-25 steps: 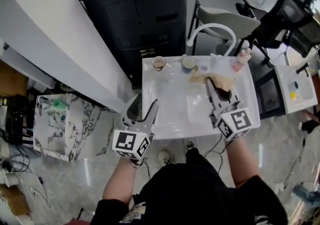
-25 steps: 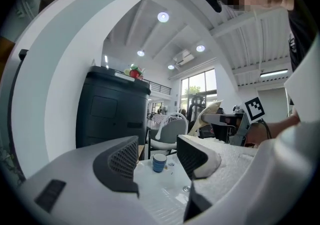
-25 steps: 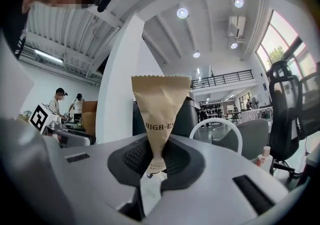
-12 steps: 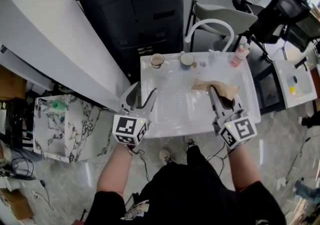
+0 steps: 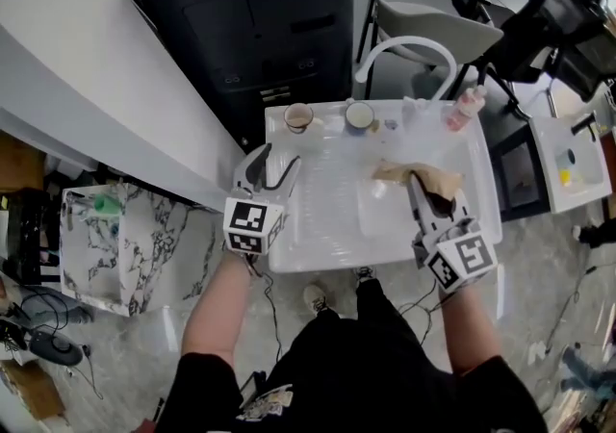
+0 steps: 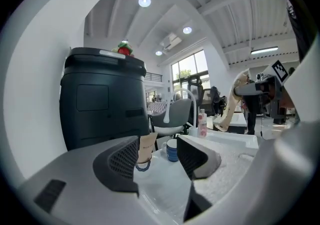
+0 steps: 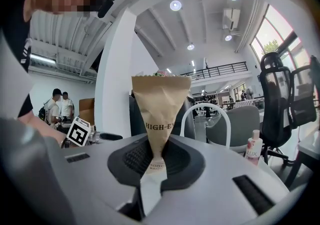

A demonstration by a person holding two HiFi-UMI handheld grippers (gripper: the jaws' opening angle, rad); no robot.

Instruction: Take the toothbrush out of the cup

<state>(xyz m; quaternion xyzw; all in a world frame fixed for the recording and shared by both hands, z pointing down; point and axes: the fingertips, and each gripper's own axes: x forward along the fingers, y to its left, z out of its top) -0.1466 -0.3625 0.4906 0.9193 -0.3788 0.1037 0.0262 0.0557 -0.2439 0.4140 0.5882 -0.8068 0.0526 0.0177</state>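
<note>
1. Right hand-held gripper [image 5: 416, 181] [image 7: 156, 158], with marker cube. Its jaws are pressed onto the narrow lower end of a tan paper toothbrush packet [image 5: 416, 172] [image 7: 160, 101]. The packet's print reads "HIGH-E…" and, lower down, "TOOTH BRUSH". In the right gripper view it stands upright between the pads and widens to a serrated top edge. In the head view it lies over the right half of the counter, well apart from both cups.

2. Left hand-held gripper [image 5: 277, 159] [image 6: 157, 146], with marker cube. Its jaws are spread and nothing is between the pads. It sits at the counter's left edge, pointing toward the far row of things.

3. White rimmed counter [image 5: 322, 219], with a textured surface.

4. Brown paper cup [image 5: 298, 117] [image 6: 145, 148], upright at the far left of the counter.

5. Blue-and-white mug [image 5: 361, 116] [image 6: 172, 150], upright just right of the paper cup. Both show through the gap of the left jaws.

6. Pink-labelled plastic bottle [image 5: 465, 111] [image 6: 202, 123] [image 7: 252, 152], at the far right corner.

7. White arched faucet [image 5: 405, 47] [image 6: 185, 94], behind the counter's far edge.

8. Black cabinet [image 5: 260, 22] [image 6: 102, 99], beyond the counter on the left.

9. Grey chair [image 5: 433, 32], behind the faucet.
</note>
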